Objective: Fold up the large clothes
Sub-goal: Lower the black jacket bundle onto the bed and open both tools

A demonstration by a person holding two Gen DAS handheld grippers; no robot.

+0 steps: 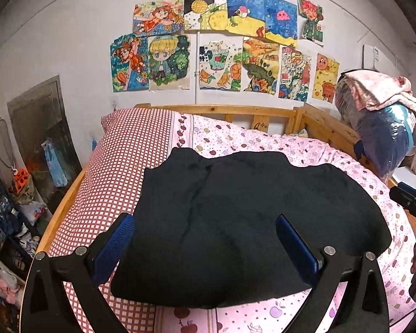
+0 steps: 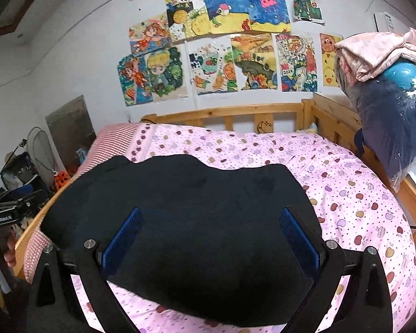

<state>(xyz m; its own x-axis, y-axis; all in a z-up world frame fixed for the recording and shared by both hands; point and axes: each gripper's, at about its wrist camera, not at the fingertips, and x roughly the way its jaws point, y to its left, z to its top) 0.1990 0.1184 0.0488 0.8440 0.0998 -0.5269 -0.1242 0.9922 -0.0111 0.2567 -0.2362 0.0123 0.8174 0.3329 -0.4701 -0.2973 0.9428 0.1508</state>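
Note:
A large black garment [image 1: 235, 216] lies folded into a broad flat block on the pink fruit-print bedcover [image 1: 346, 163]. In the right wrist view the same black garment [image 2: 180, 211] fills the middle of the bed. My left gripper [image 1: 205, 222] hovers over the garment's near edge, open, its blue pads wide apart with nothing between them. My right gripper [image 2: 210, 216] is likewise open above the near part of the cloth, holding nothing. Each view catches the other gripper's handle at its edge.
A red-checked pillow [image 1: 130, 149] lies at the bed's left. The wooden bed rail [image 1: 235, 111] runs along the back and sides. A bagged bundle with pink cloth on top [image 2: 391, 105] sits on the right rail. Clutter [image 1: 11, 222] stands on the floor at left.

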